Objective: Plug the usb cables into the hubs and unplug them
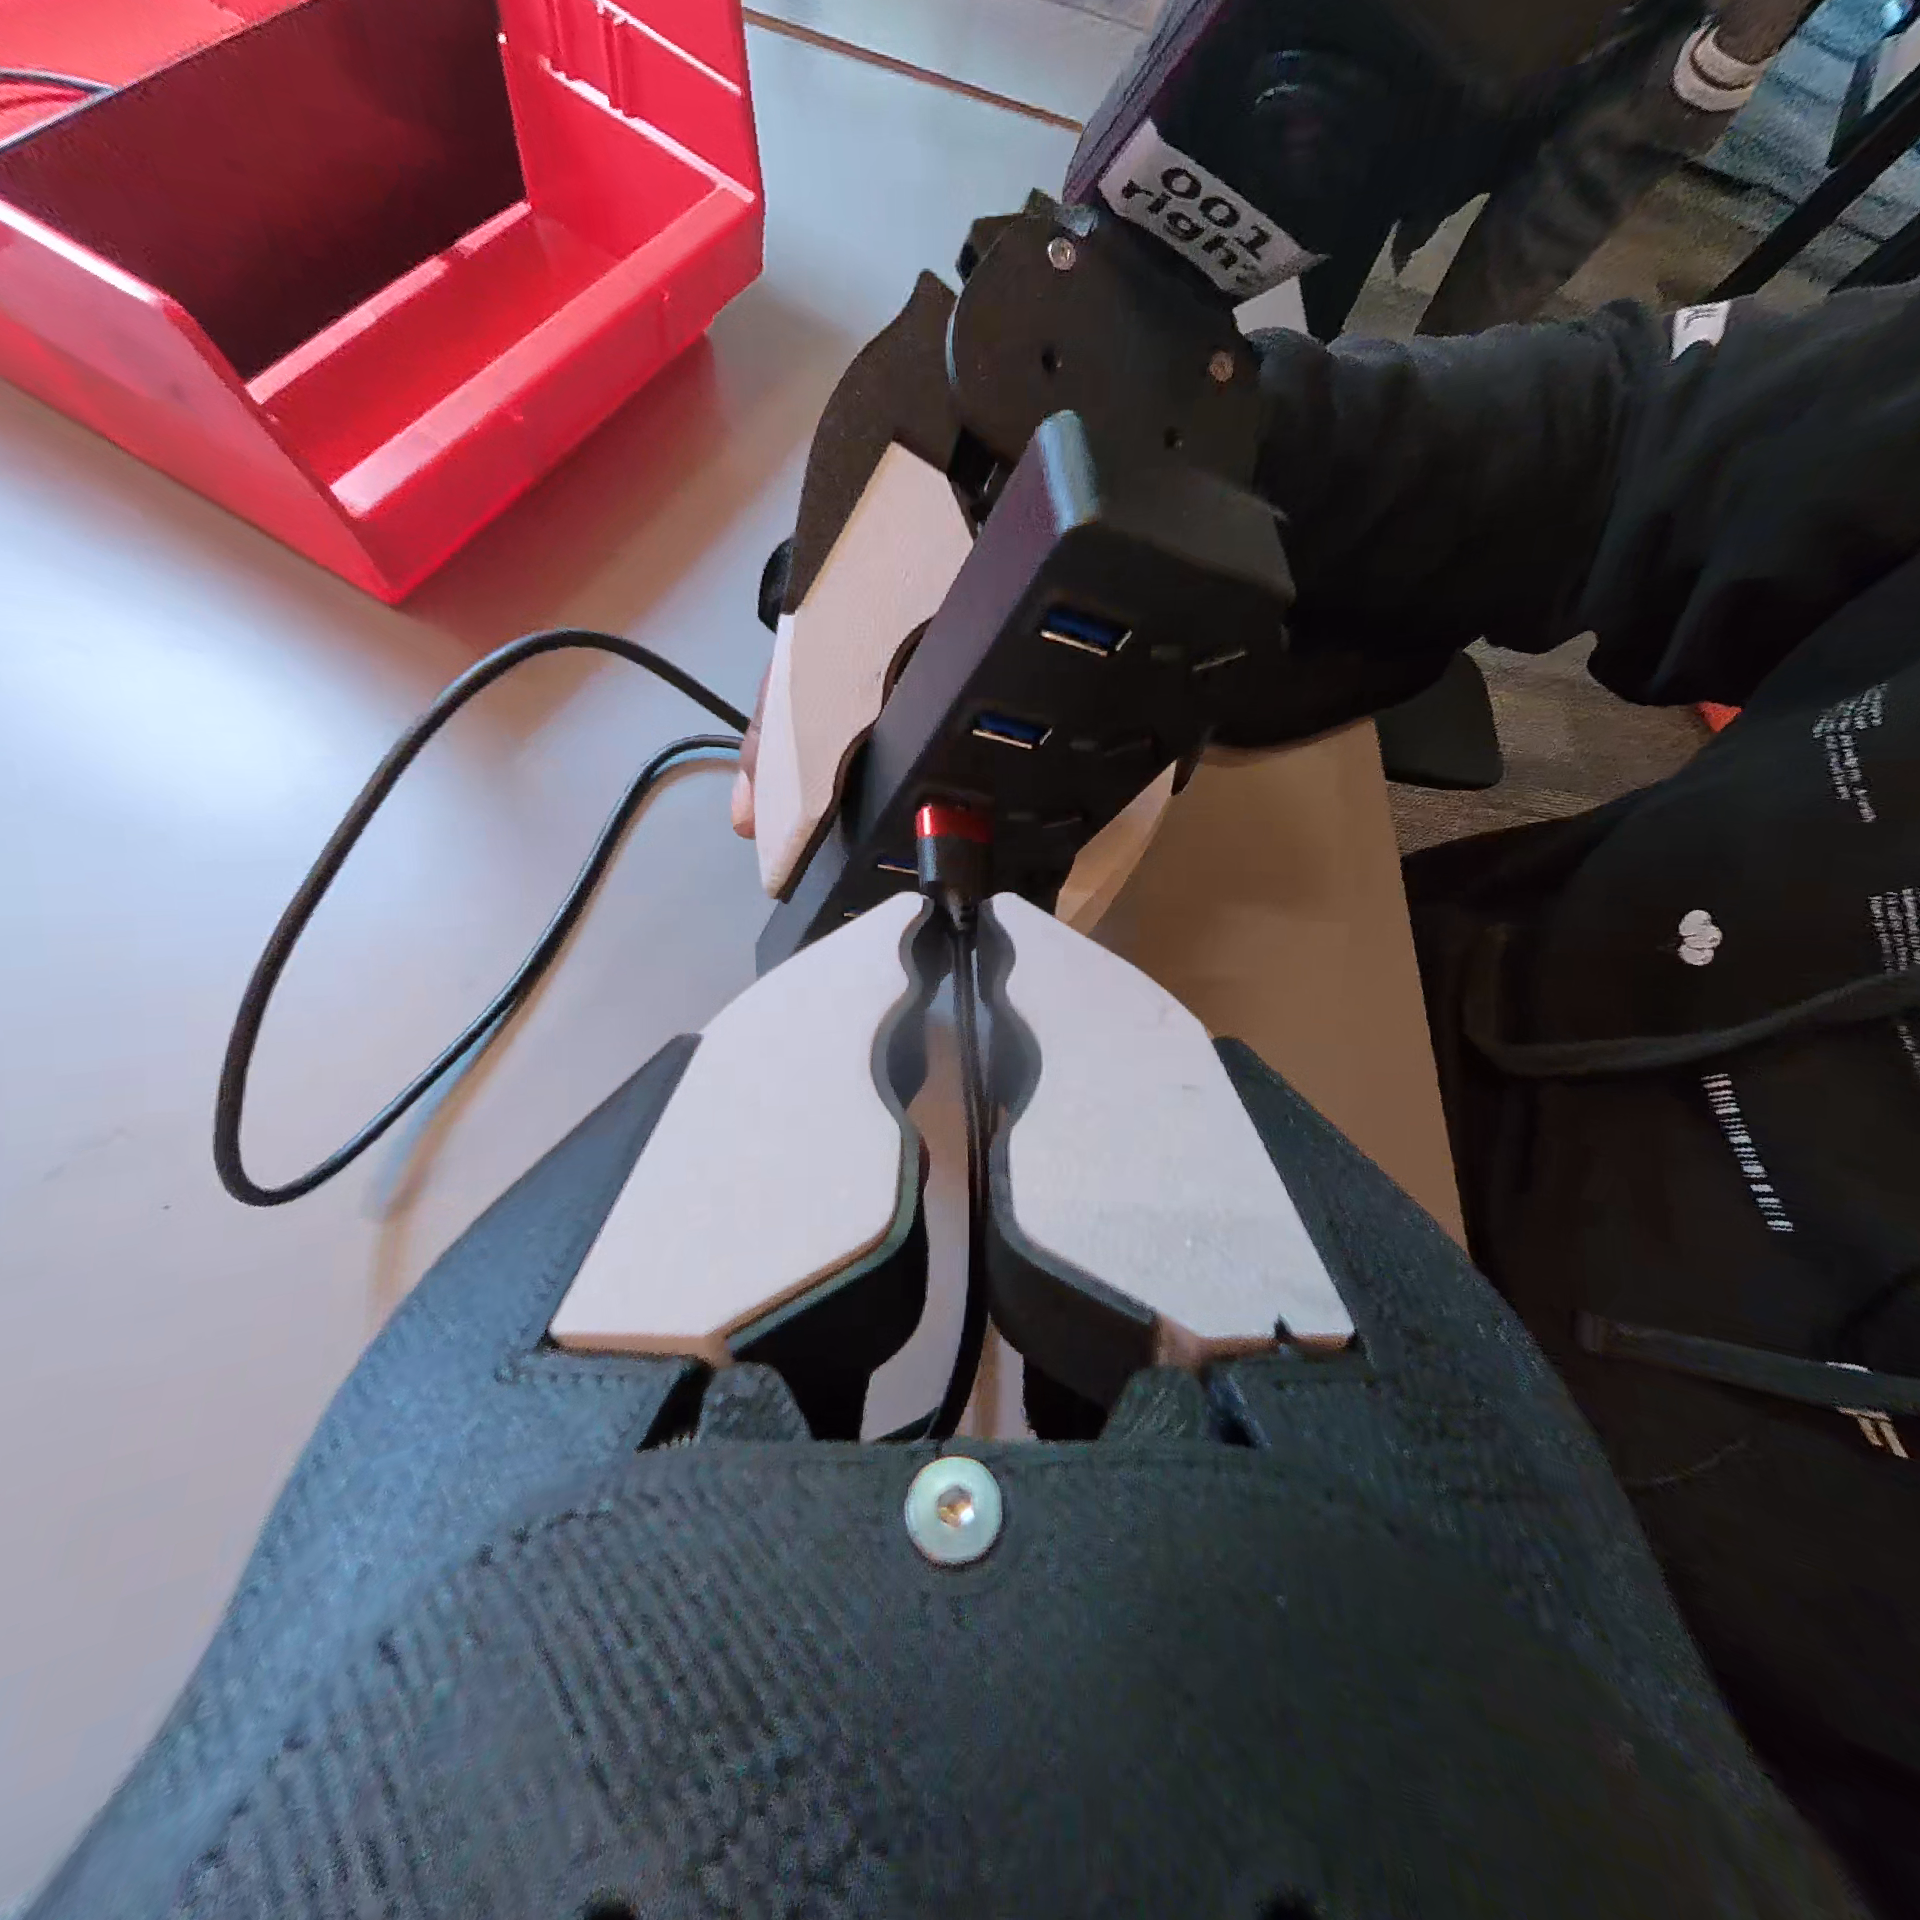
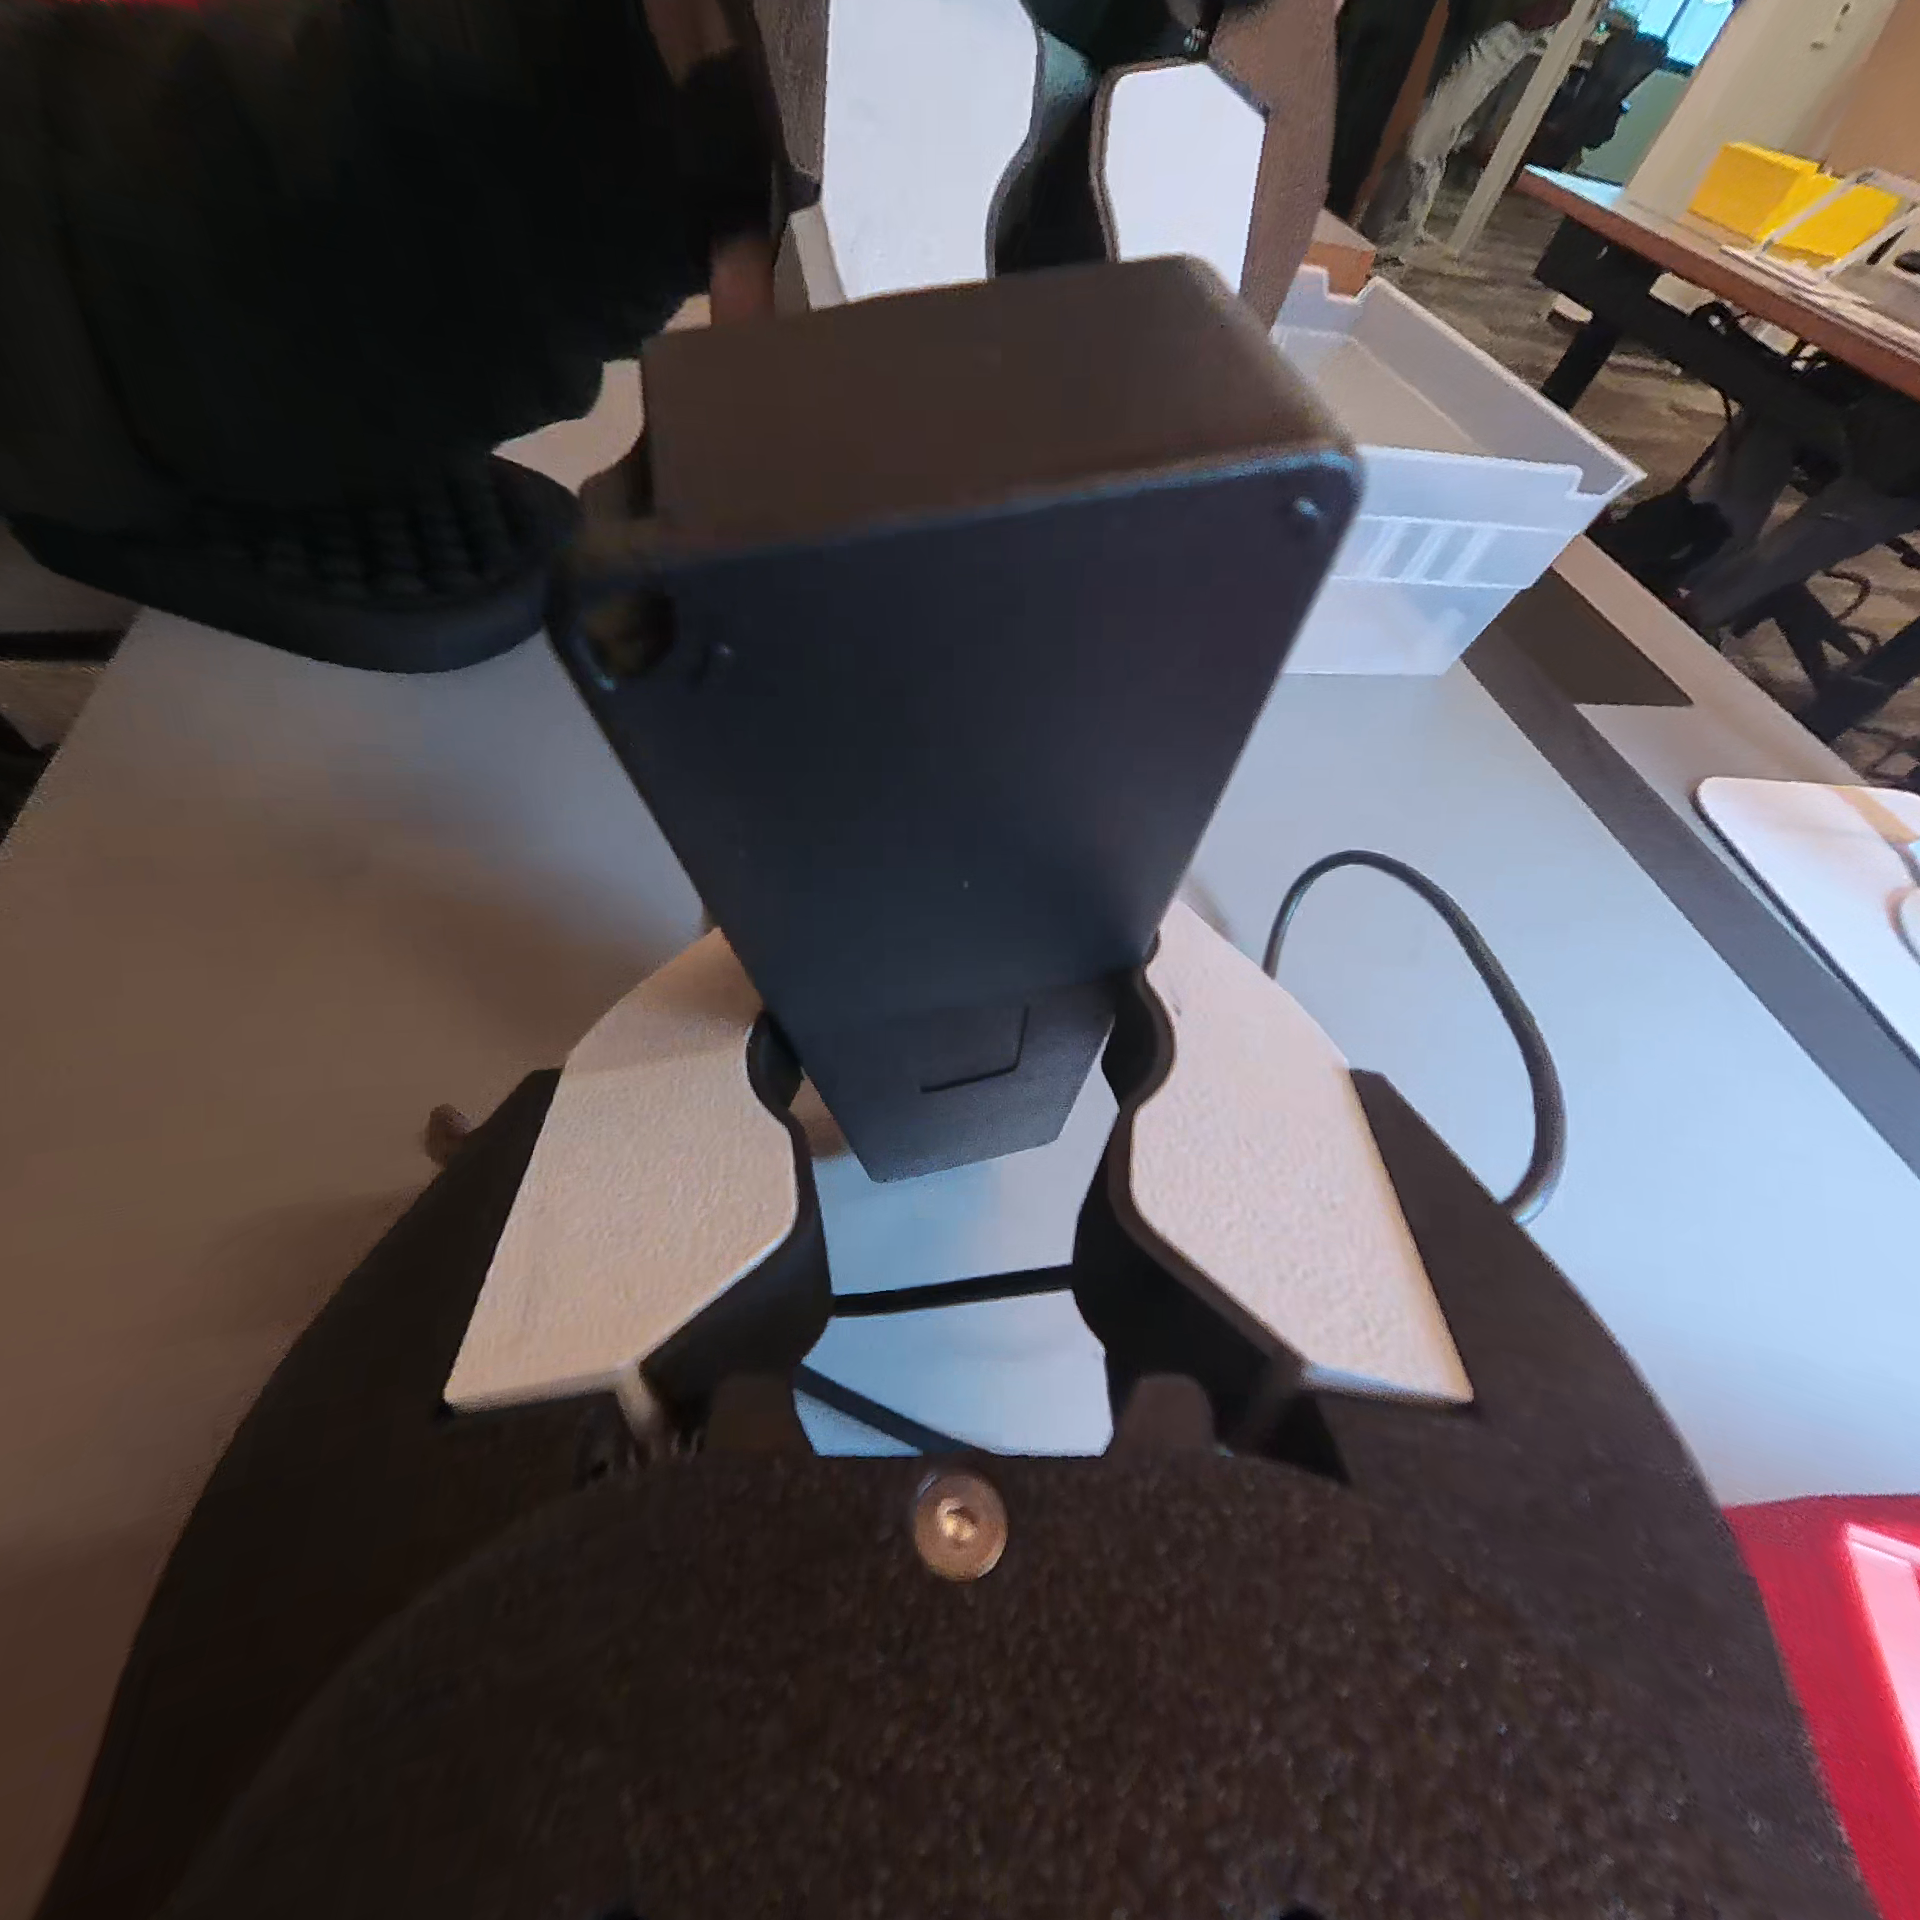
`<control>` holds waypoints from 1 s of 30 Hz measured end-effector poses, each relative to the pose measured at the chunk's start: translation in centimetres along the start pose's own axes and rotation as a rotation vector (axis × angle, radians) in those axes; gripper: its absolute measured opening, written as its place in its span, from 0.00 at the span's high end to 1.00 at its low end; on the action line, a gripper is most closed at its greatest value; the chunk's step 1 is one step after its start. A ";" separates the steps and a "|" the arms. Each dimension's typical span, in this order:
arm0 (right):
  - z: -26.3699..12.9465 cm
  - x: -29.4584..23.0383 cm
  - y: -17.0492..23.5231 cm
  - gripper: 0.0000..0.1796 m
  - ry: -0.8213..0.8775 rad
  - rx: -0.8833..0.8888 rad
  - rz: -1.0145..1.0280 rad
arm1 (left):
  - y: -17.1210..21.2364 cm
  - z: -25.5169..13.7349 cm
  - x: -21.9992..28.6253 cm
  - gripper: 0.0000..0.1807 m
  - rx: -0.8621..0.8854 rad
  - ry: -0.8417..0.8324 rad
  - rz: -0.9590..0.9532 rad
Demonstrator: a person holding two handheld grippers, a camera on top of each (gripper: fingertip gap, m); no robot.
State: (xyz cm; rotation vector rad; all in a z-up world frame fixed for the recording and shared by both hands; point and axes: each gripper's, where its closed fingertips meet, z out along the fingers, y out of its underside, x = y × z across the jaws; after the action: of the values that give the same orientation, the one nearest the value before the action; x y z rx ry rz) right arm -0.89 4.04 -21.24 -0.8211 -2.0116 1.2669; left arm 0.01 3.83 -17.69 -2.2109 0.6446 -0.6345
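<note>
In the left wrist view, a black USB hub [image 1: 1049, 665] with blue ports is held tilted above the table by my right gripper [image 1: 987, 758], which is shut on its sides. A red-and-black USB plug [image 1: 951, 831] sits in one of the hub's ports. My left gripper [image 1: 956, 920] is shut on the black cable [image 1: 968, 1091] just behind that plug. In the right wrist view, my right gripper [image 2: 951, 1039] clamps the lower end of the hub [image 2: 935, 675], whose plain back faces the camera. The left gripper [image 2: 1044, 156] shows beyond the hub.
A red open bin [image 1: 416, 312] stands at the far left of the grey table [image 1: 156, 831], with a loop of cable [image 1: 312, 935] lying beside it. The right wrist view shows a white bin [image 2: 1455, 499], a white pad [image 2: 1818, 862] and the red bin's corner [image 2: 1818, 1662]. A person in black clothing [image 1: 1662, 1039] is close by. My left and right fingertips are right by each other.
</note>
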 end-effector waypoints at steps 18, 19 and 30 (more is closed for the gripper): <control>-6.8 4.7 -4.7 0.68 -0.014 0.547 0.390 | -3.0 -4.6 0.6 0.89 0.110 -0.253 0.206; -7.4 4.8 -5.2 0.68 -0.024 0.581 0.400 | -2.0 -4.5 -0.3 0.89 0.051 -0.296 0.198; -12.7 5.2 -7.6 0.68 -0.074 0.776 0.399 | 4.1 -2.4 -8.1 0.77 -0.140 -0.434 -0.073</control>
State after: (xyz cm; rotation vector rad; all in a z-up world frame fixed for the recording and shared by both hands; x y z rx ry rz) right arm 4.31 12.22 -8.91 -0.7932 -1.2364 2.1240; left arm -8.53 5.07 -21.32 -2.4057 0.3934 -0.1328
